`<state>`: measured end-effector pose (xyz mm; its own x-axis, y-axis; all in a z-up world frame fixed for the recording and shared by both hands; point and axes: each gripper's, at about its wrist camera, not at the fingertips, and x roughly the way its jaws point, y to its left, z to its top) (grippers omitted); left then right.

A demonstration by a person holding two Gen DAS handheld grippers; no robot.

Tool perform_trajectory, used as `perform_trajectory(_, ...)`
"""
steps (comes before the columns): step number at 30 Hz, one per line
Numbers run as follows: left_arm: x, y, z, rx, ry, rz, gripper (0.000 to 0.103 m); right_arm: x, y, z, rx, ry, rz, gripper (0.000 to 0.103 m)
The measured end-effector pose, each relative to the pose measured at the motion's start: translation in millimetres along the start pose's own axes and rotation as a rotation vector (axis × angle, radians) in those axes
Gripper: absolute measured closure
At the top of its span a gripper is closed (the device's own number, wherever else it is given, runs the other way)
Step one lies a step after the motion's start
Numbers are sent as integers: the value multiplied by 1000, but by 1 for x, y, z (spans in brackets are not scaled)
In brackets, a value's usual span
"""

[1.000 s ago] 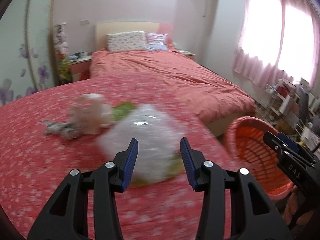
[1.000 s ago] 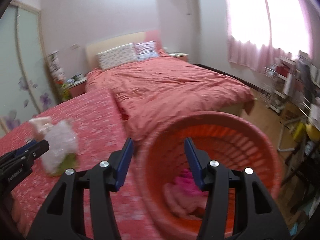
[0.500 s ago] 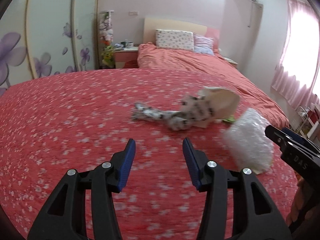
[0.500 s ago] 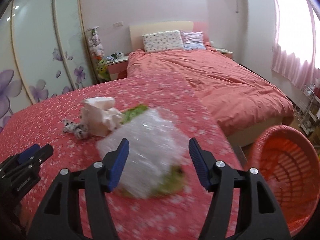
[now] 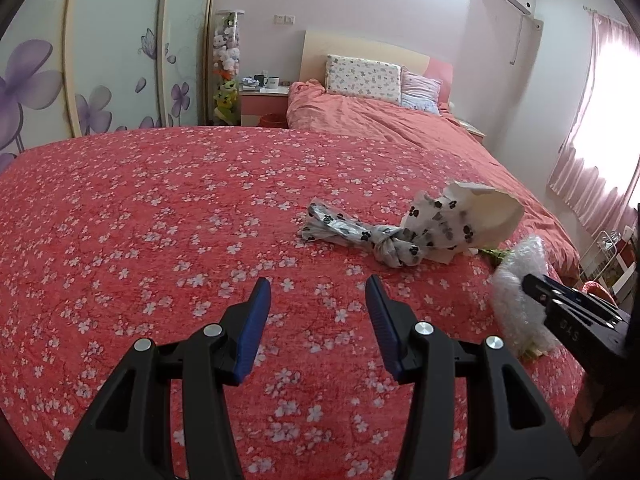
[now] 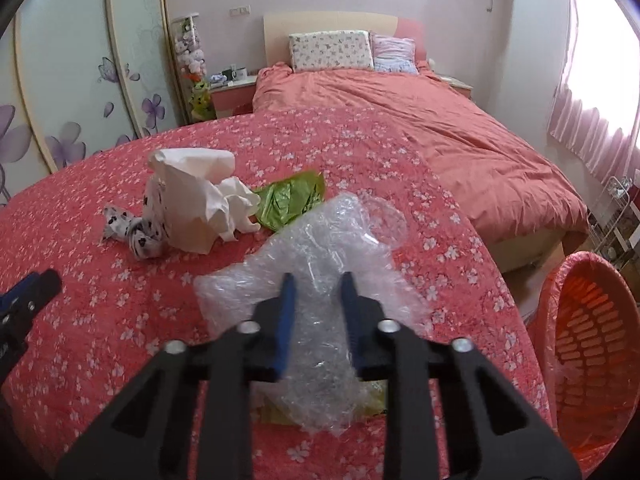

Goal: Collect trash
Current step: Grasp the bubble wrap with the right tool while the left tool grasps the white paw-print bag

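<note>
In the left wrist view, the left tool (image 5: 318, 300) hangs over the flowered red bed cover (image 5: 160, 220) with its blue-padded jaws spread wide and nothing between them. Beyond it, toward the bed's right edge, lie a knotted black-spotted plastic bag (image 5: 360, 236) and a white paper bag (image 5: 488, 216) touching it. At the right edge the right tool (image 5: 560, 304) meets a wad of bubble wrap (image 5: 516, 276). In the right wrist view, the right tool (image 6: 318, 292) has its jaws narrowed around the bubble wrap (image 6: 320, 248), pinching a fold of it; the wrap rests on the bed near its right edge, over something yellow-green. Behind it lie a green plastic bag (image 6: 290, 198), the paper bag (image 6: 192, 204) and the spotted bag (image 6: 136, 232). An orange basket (image 6: 584, 344) stands off the bed's right edge.
</note>
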<state>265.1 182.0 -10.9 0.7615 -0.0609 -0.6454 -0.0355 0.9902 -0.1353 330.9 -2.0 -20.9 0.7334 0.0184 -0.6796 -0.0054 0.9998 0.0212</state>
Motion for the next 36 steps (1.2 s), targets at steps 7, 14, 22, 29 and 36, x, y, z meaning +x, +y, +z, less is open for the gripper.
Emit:
perform_trajectory(7,13,-22,12,40,0,-18,53,-39,-21,0,30,-112,14,90)
perform_trajectory(14,37,-52,29,73,23,-47,53,-54,-47,-1,70,-129,1,90)
perform_trajectory(22,73,-57,38,96,111,-17,53,-55,-58,-3,83,-124,-4,90)
perform_trajectory(29,78,-54,31,70,169,-75,73,-55,-58,-4,85,-118,-6,90)
perform_trajectory(36,63,-58,25,91,140,-62,83,-67,-59,-5,81,-136,-10,90)
